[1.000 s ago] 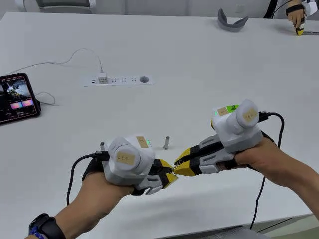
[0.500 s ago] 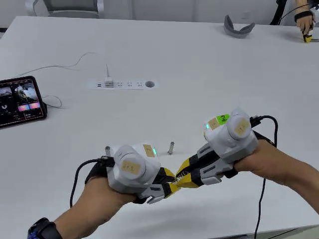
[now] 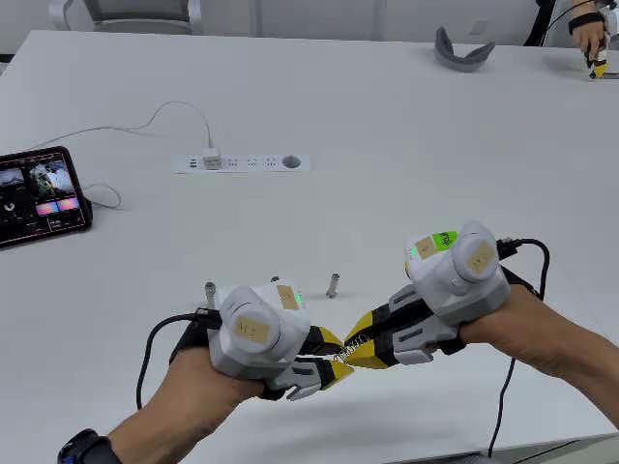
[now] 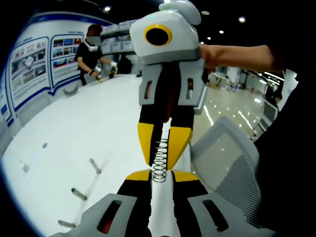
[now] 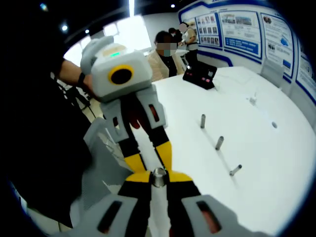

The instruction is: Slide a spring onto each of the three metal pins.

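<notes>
left claw (image 3: 332,356) and right claw (image 3: 354,343) meet tip to tip, both nearly closed, each pinching an end of the spring (image 4: 159,160). three bare pins (image 3: 333,285) stand beyond the tips. we fear an uneven release flicks the spring away.

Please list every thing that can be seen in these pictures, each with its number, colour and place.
table: one, white, under everything.
metal pins: three, grey, standing in a row on the table past the grippers.
spring: one, silvery, between the tips of both grippers.
power strip: one, white, mid-table, with plug and cable.
tablet: one, black, screen lit, left edge.
curved object: one, grey, far side.
chair: one, grey mesh, beside the table.
other people: at least two, background.
left gripper: one, white with yellow-black jaws.
right gripper: one, same colours.
hands: two, behind the grippers.
</notes>
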Tool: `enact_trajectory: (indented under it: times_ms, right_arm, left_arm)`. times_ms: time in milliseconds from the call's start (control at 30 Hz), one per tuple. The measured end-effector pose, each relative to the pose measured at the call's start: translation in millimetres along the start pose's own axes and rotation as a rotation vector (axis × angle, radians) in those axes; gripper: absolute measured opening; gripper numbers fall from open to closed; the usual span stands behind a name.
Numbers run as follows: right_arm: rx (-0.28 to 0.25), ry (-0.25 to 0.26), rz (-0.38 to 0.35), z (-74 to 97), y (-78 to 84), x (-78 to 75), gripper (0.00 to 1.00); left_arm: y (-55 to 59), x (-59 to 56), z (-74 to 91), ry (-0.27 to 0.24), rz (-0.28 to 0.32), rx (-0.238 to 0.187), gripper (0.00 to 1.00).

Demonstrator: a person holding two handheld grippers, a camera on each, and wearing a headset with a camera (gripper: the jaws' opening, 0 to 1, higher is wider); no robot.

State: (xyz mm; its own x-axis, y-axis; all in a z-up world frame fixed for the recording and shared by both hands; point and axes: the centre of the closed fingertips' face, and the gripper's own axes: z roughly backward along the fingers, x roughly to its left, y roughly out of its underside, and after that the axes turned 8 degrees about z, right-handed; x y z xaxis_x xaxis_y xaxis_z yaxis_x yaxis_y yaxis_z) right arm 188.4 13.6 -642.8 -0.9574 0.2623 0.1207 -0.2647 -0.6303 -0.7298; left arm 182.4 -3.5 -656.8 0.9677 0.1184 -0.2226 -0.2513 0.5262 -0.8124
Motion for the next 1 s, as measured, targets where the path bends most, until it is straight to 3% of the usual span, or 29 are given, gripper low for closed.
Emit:
enact_trajectory:
  times_ms: [200, 333, 433, 700, 833, 1000]
  right_arm:
    - [-0.051, 0.012, -0.036, 4.2, -2.5, -1.6, 0.12]
    - [-0.085, 0.019, -0.061, 7.3, -2.9, -4.0, 0.12]
    - [-0.088, 0.032, -0.069, 8.3, -0.3, -7.8, 0.12]
    - [-0.08, 0.061, -0.09, 8.2, 7.5, -20.5, 0.12]
    - [-0.072, 0.085, -0.097, 7.7, 11.0, -31.5, 0.12]
    - [-0.055, 0.109, -0.106, 7.3, 15.5, -44.6, 0.12]
  left_arm:
    - [8.4, 4.2, 8.0, -0.029, 0.054, -0.013, 0.19]
    - [15.7, 13.3, 16.3, -0.071, 0.1, -0.028, 0.21]
    - [20.6, 18.2, 20.6, -0.1, 0.114, -0.023, 0.22]
    - [22.3, 33.1, 35.6, -0.174, 0.188, -0.058, 0.26]
    - [27.3, 39.2, 41.7, -0.204, 0.195, -0.043, 0.29]
    - [28.1, 47.9, 54.4, -0.245, 0.237, -0.07, 0.31]
